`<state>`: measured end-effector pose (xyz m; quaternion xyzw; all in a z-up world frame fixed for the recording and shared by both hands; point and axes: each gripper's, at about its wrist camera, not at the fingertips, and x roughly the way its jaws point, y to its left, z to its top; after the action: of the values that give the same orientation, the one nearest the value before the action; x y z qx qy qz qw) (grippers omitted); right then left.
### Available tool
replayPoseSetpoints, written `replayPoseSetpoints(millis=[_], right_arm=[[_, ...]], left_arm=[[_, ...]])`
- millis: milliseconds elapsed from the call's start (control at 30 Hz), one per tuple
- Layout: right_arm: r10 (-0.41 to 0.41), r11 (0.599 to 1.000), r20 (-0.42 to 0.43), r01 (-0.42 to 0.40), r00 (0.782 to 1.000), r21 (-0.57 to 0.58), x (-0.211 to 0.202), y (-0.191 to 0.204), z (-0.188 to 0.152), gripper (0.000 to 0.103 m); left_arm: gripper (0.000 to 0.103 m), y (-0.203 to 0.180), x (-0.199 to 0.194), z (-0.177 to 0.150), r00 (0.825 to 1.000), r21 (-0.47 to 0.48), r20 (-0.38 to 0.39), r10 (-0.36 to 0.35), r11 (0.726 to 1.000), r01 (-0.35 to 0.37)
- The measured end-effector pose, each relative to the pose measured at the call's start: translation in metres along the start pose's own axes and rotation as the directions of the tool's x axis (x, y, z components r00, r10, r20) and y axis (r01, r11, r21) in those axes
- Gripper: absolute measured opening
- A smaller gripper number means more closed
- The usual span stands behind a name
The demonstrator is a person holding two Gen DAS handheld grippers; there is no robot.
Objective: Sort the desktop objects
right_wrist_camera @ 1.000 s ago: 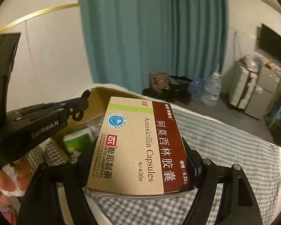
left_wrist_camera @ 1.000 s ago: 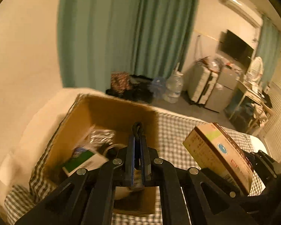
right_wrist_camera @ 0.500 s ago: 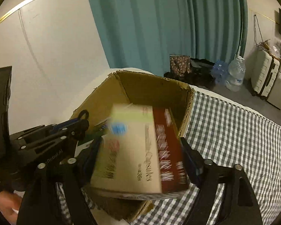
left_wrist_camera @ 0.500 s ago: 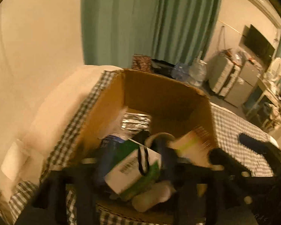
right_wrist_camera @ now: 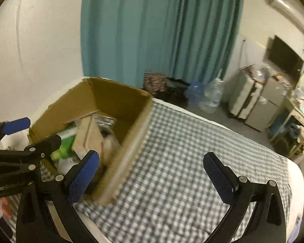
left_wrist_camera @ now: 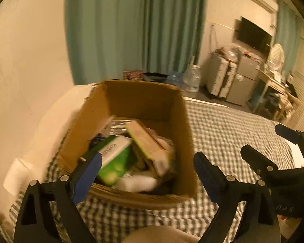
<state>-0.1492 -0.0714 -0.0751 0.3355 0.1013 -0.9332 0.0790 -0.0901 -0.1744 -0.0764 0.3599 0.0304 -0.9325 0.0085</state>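
Cardboard box (left_wrist_camera: pixel 180 121) on checked cloth (right_wrist_camera: pixel 182 162): holds tan medicine carton (left_wrist_camera: pixel 146 139), green carton (left_wrist_camera: pixel 115 160), assorted items. My left gripper (left_wrist_camera: pixel 148 170) and right gripper (right_wrist_camera: pixel 152 172): jaws opening wide, nothing between. I see nothing left on the cloth; sorting looks nearly complete.

Black fingers (left_wrist_camera: pixel 210 174), blue pads (right_wrist_camera: pixel 83 178), silver screws
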Motion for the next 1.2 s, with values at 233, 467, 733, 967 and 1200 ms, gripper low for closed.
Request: replayPoseSetpoints(millis=[233,467,733,967,1200], right_arm=[[-0.103,0.982,-0.016,0.104,0.995,0.156,-0.033,-0.053,-0.029,0.103],[-0.12,0.957,-0.031,0.124,0.992,0.261,-0.046,-0.088,-0.053,0.103],[-0.124,0.955,-0.033,0.128,0.992,0.266,-0.052,-0.091,-0.069,0.103],[-0.124,0.958,-0.043,0.131,0.991,0.254,-0.053,-0.088,-0.069,0.103],[-0.119,0.963,-0.051,0.128,0.992,0.236,-0.052,-0.085,-0.07,0.103]], left_arm=[[0.103,-0.036,-0.013,-0.011,0.997,0.048,0.012,0.07,0.996,-0.071],[0.103,-0.048,-0.009,-0.017,0.997,0.058,-0.005,0.082,0.995,-0.081],[0.103,-0.05,-0.01,-0.017,0.997,0.064,-0.007,0.075,0.995,-0.075],[0.103,-0.051,-0.007,-0.019,0.997,0.076,-0.01,0.083,0.994,-0.082],[0.103,-0.047,-0.007,-0.023,0.997,0.056,0.0,0.075,0.996,-0.075]])
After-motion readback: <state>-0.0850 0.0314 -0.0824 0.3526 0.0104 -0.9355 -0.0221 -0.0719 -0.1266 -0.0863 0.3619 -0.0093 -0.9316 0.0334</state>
